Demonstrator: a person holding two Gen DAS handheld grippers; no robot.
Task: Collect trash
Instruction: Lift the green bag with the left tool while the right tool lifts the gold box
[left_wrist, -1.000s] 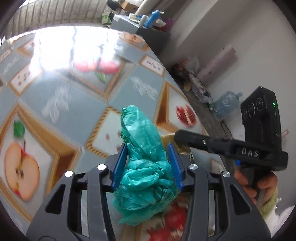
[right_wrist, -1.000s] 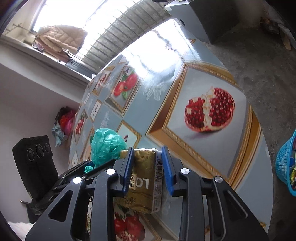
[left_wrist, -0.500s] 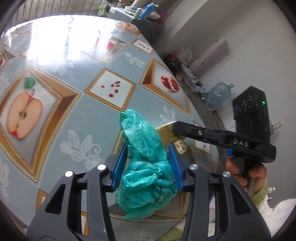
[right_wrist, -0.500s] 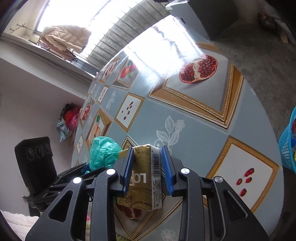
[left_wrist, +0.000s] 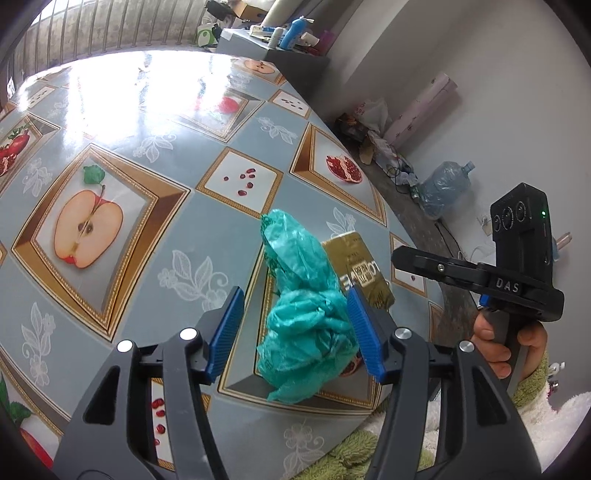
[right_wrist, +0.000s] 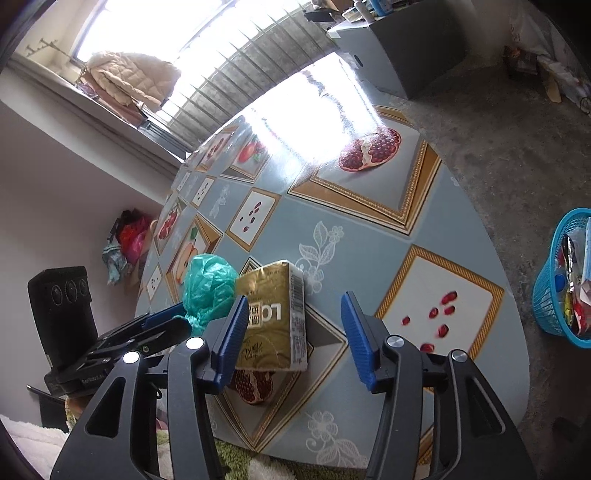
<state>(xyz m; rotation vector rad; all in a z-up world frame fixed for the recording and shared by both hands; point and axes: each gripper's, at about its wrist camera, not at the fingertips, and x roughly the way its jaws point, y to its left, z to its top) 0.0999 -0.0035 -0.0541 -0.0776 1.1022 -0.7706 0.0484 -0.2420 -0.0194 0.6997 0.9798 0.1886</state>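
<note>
A crumpled green plastic bag (left_wrist: 306, 317) lies on the fruit-patterned table (left_wrist: 147, 192), between the fingers of my left gripper (left_wrist: 295, 332), which is open; the bag leans on the right finger. A gold drink carton (right_wrist: 273, 317) lies on the table beside the bag (right_wrist: 208, 288). My right gripper (right_wrist: 293, 332) is open, its left finger against the carton, its right finger well apart. The carton also shows in the left wrist view (left_wrist: 362, 269), behind the bag. The right gripper's body (left_wrist: 517, 266) is to the right there.
A blue basket (right_wrist: 561, 291) with wrappers in it stands on the floor to the right of the table. A grey cabinet (right_wrist: 399, 48) stands beyond the table's far end. A water jug (left_wrist: 443, 188) and clutter lie along the wall. The table's near edge (right_wrist: 332, 454) is close below.
Both grippers have opened. The green bag and the gold carton, held above the table before, now rest on it near the front edge.
</note>
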